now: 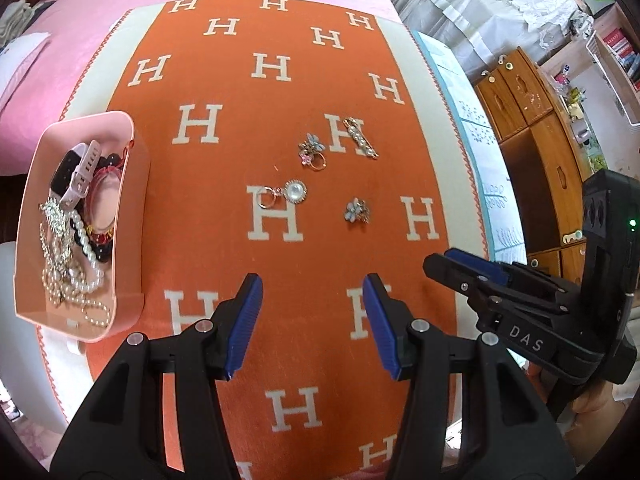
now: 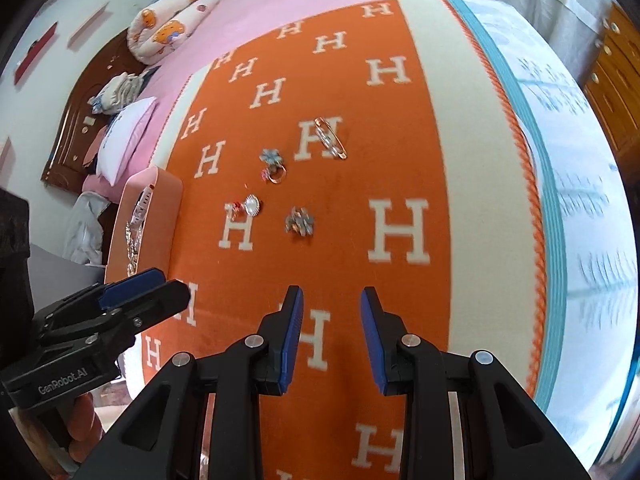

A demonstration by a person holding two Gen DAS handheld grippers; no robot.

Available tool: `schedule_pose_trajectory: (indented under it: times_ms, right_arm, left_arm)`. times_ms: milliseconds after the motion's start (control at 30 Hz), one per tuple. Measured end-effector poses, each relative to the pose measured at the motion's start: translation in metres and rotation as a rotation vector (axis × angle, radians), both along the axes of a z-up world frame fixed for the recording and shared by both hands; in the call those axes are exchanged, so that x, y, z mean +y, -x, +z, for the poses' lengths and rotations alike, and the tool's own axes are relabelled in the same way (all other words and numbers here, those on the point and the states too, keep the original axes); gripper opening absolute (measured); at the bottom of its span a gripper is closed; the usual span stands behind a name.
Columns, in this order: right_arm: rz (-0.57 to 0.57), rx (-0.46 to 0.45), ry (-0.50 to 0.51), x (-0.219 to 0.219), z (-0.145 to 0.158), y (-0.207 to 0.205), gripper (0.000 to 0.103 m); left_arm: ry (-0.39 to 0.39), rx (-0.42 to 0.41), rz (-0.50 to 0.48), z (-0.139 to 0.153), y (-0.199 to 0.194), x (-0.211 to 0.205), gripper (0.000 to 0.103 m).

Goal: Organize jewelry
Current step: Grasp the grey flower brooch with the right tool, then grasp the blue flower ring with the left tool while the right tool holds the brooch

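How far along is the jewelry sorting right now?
Done: the pink plastic tray already holds a watch, pearl strands and bangles. In hand: nothing; the left claw and right claw are open. Left: the pearl hair clip, blue flower brooch, rings and round pendant.

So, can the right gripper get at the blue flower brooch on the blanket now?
Probably yes. The right gripper is open and empty, and the blue flower brooch lies alone on the orange blanket ahead, with nothing between.
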State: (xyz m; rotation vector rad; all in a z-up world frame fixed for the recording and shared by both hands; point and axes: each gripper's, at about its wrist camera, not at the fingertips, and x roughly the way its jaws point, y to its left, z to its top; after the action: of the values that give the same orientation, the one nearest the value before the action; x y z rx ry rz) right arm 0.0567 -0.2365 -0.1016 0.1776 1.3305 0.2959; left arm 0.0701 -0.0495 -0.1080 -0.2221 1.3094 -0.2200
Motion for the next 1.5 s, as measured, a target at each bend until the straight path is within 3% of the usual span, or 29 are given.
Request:
schedule_pose_trajectory:
  times_ms: [200,333,467,633,800,867,1033,1267,1500]
  right_arm:
    - [0.228,-0.153,0.032,0.033,-0.012,-0.021,0.03]
    - [0.354,-0.188,0.076,0.051,-0.027,-0.03,0.03]
    - [0.44,-0.218,0.144,0.062,-0.042,-0.036,0.03]
    - [0.479,-0.25,0.136,0.066,-0.052,-0.044,0.03]
    - [0.489,-0.259,0.115,0.069,-0.054,-0.053,0.029]
    - [0.485,-0.266,0.125,0.071,-0.056,-0.057,0.02]
    - [0.458,-0.259,0.124,0.069,-0.054,-0.057,0.02]
    - [0.319,-0.215,0.071,0.044,-0.051,-0.053,0.02]
    - [0.238,-0.194,0.027,0.026,-0.053,-0.043,0.02]
  left_arm:
    - [0.006,0.031,0.035,-0.011,-0.011,0.008,0.049]
    - [0.002,0.047,0.042,-0.019,-0.012,0.011,0.049]
    - [0.006,0.061,0.056,-0.024,-0.015,0.014,0.049]
    - [0.005,0.061,0.074,-0.026,-0.02,0.019,0.049]
    - [0.009,0.065,0.096,-0.03,-0.025,0.024,0.049]
    - [0.008,0.062,0.096,-0.03,-0.029,0.023,0.049]
    - [0.001,0.046,0.084,-0.029,-0.043,0.016,0.049]
    - [-0.021,0.012,0.053,-0.024,-0.081,-0.006,0.049]
    - [-0.108,0.029,-0.076,-0.037,-0.129,-0.034,0.049]
